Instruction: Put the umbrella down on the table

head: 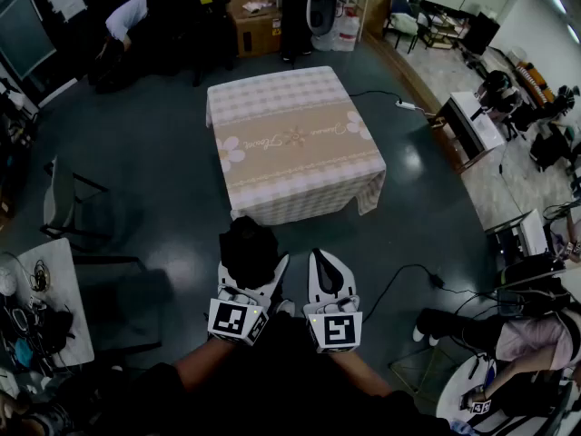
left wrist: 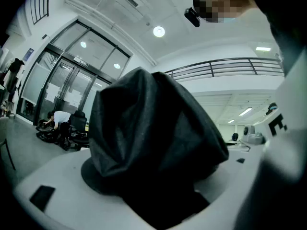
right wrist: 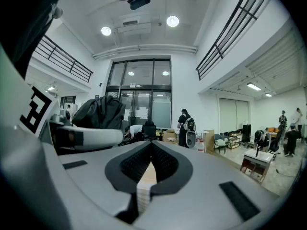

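A black folded umbrella [head: 248, 246] sits bundled between the white jaws of my left gripper [head: 254, 263], held low in front of me over the dark floor. In the left gripper view the umbrella's crumpled fabric [left wrist: 153, 128] fills the space between the jaws of the left gripper [left wrist: 156, 188], which stand wide and shut on it. My right gripper [head: 324, 260] is just to its right, shut and empty. Its pads meet at the tip of the right gripper [right wrist: 151, 146]. The table [head: 295, 143], covered with a beige patterned cloth, stands ahead of both grippers.
A chair [head: 73, 207] and a small white table with cables [head: 45, 298] are at the left. A power strip [head: 404, 105] with its cord lies right of the table, near a white desk [head: 472, 121]. People stand near the cardboard box [head: 259, 16] behind; a seated person [head: 508, 334] is at the lower right.
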{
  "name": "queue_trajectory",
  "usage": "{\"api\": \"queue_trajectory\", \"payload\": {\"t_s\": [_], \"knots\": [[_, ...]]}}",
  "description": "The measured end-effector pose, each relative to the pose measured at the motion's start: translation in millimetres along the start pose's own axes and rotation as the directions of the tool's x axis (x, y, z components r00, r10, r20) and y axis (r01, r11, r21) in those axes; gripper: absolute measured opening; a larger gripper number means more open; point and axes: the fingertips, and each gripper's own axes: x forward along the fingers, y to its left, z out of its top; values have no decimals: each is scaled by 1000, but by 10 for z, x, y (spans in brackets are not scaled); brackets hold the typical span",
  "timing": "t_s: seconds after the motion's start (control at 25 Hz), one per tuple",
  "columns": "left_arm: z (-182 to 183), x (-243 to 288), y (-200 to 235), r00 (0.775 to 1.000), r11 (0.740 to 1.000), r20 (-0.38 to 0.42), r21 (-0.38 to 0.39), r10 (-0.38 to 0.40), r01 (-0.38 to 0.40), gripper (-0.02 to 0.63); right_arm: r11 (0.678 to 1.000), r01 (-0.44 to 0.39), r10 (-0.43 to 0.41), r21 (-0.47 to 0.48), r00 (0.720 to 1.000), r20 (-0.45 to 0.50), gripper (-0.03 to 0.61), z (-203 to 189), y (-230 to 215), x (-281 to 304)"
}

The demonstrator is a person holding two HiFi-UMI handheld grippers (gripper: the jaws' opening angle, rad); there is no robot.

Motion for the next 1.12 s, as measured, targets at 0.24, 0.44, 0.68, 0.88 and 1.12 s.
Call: {"api": "queue_trajectory", "payload": {"t_s": [0.24,0.44,0.68,0.88,1.12], "knots": [[36,40,-30,999,999,24,0,34,-34,371,1000,5,-6,17,998,54,17,149,-127,-55],[-46,-1,54,998,998,-4,-5,60,-60,370,1000,5,-6,25,1000,29,17,12,-169,-137],[-172,30,126,998,999,-53,16,39,-39,370,994,74,-71,84,997,-29,17,-219,-353,-159],[-177,333,136,999,1000,-47,-4,16,-16,370,992,109,-106,58,993,-52,17,-231,-534,-119],[-170,761,253,998,999,-49,-15,-31,30,370,991,122,-117,56,990,-83,17,-249,-681,160]]}}
